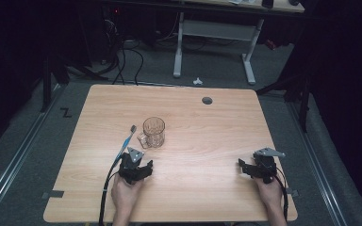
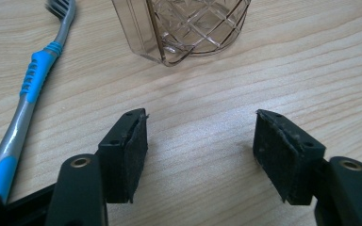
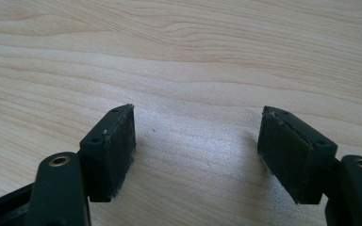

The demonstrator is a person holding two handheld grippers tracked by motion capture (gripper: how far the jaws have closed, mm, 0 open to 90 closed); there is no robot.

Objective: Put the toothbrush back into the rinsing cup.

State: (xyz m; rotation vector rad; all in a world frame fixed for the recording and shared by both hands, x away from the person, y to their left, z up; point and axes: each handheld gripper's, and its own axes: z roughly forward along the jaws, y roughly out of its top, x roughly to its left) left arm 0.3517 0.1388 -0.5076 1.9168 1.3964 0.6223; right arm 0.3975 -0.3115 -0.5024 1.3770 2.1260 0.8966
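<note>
A clear cut-glass mug [image 1: 153, 132] [image 2: 184, 28] stands upright near the middle of the wooden table [image 1: 207, 136]. A blue and grey toothbrush [image 1: 127, 141] [image 2: 28, 89] lies just left of it, bristles pointing away from me. My left gripper [image 1: 139, 165] [image 2: 200, 141] rests low on the table a short way in front of the mug, open, nothing between its jaws. The toothbrush handle runs past its left jaw. My right gripper [image 1: 250, 168] [image 3: 198, 141] sits near the table's front right, open over bare wood.
A round cable hole [image 1: 207, 100] is set in the table near its far edge. Beyond the table stand a white-legged desk [image 1: 214, 33] and loose cables [image 1: 122, 61] on grey floor. Each gripper trails a black cable toward the front edge.
</note>
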